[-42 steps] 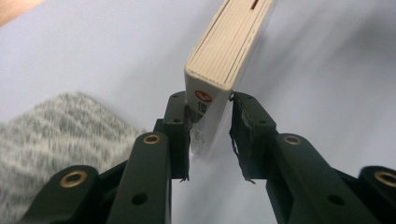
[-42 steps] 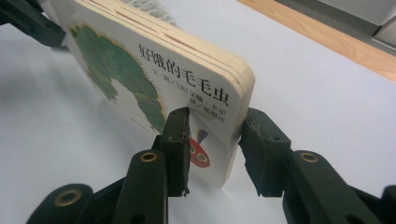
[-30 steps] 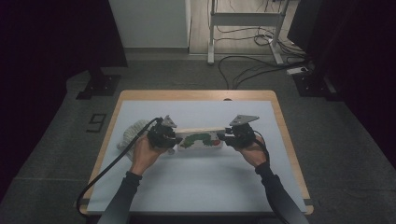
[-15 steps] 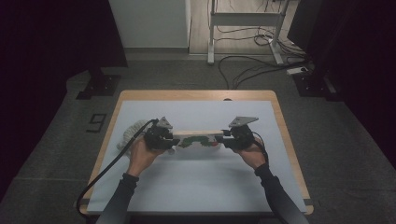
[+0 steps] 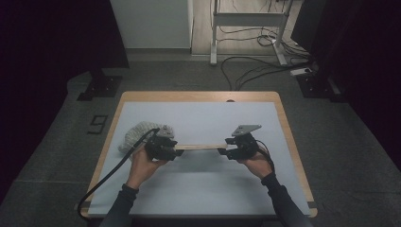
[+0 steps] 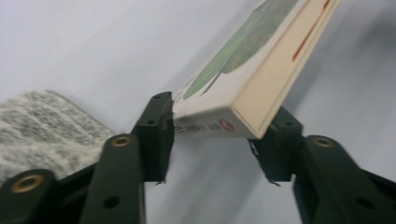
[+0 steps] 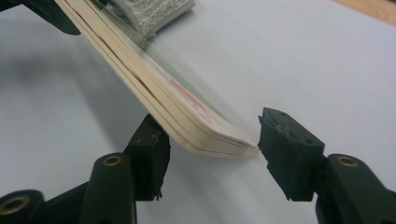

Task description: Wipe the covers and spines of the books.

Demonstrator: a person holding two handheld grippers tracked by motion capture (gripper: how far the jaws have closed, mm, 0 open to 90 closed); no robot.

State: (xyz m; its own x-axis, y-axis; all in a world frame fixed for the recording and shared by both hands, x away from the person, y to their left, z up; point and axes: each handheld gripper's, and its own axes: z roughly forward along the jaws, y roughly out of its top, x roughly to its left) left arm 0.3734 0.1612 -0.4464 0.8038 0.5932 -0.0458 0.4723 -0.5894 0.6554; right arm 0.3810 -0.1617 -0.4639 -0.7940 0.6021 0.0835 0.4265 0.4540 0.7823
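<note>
Blk grippers (image 5: 177, 150), brass screws, dark sleeves

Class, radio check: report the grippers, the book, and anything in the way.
Left gripper and right gripper: jaws just opening, book between them. Book on edge on the table. Grey cloth beside the left gripper.

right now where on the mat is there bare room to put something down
Bare mat lies behind the book, up to the far table edge, and in front of it between the forearms. Crowded: the middle line, where left gripper and right gripper flank the book, and the grey cloth at left.
</note>
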